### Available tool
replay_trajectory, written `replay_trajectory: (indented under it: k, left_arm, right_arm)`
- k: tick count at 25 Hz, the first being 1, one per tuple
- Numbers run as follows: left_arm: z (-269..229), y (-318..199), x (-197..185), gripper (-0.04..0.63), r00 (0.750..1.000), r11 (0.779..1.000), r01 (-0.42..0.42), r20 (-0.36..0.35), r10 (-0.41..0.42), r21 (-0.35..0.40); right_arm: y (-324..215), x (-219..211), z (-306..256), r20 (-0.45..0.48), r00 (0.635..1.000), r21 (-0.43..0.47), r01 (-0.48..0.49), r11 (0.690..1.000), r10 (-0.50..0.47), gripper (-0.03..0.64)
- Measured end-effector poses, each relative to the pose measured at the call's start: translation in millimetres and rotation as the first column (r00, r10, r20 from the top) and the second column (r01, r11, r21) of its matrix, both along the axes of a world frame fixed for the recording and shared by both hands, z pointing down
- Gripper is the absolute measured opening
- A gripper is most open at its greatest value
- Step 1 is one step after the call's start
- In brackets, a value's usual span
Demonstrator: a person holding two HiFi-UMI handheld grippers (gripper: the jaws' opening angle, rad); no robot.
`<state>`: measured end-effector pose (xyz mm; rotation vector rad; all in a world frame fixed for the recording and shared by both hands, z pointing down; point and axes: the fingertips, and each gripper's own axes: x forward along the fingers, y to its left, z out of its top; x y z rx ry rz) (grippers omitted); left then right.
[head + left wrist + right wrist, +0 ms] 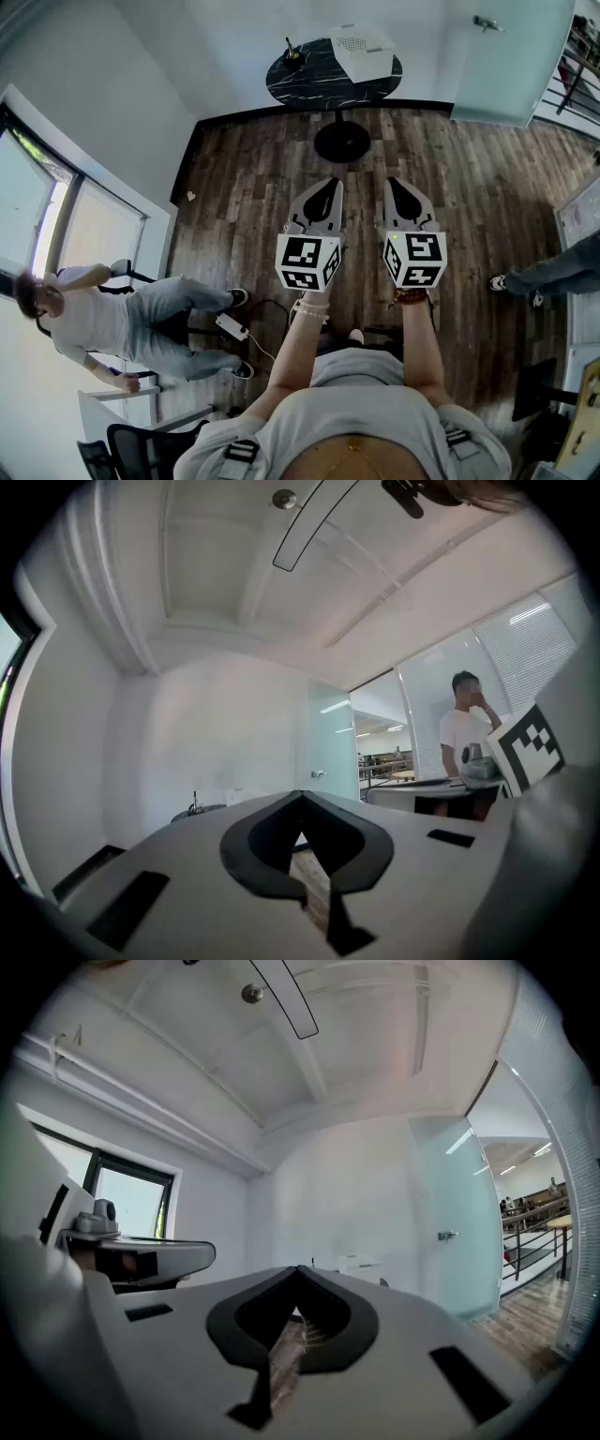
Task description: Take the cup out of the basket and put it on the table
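Observation:
A round black marble table [309, 80] stands far ahead on the wood floor. A white basket [364, 52] sits on its right side and a small dark object [293, 53] on its left; no cup shows. Both grippers are held side by side above the floor, well short of the table, pointing toward it. The left gripper [330, 180] has its jaws meeting at the tips with nothing between them, as the left gripper view [301, 794] confirms. The right gripper [394, 180] is likewise shut and empty [299, 1267]. The basket [359, 1265] shows small beyond its tips.
A person [103, 319] sits by the window at the left with a cable and power adapter [231, 326] on the floor nearby. Another person's leg and shoe [525, 279] reach in from the right. A frosted glass door [511, 56] stands at the back right.

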<state>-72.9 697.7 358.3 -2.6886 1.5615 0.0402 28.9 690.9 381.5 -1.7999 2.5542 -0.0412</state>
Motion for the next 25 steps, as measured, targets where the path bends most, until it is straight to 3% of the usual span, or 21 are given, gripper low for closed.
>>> replay_trajectory:
  k: [15, 25]
  left_arm:
    - [6.3, -7.3, 2.0, 0.006, 1.0, 1.0, -0.027, -0.009, 0.026, -0.015]
    - [8.2, -64.4, -5.3, 0.006, 0.997, 0.998, -0.067, -0.024, 0.067, -0.019]
  right_arm:
    - [-2.2, 0.2, 0.1, 0.02, 1.0, 0.014, -0.015, 1.0, 0.015, 0.008]
    - [-55.8, -12.3, 4.8, 0.009, 0.999, -0.003, -0.041, 0.999, 0.041, 0.008]
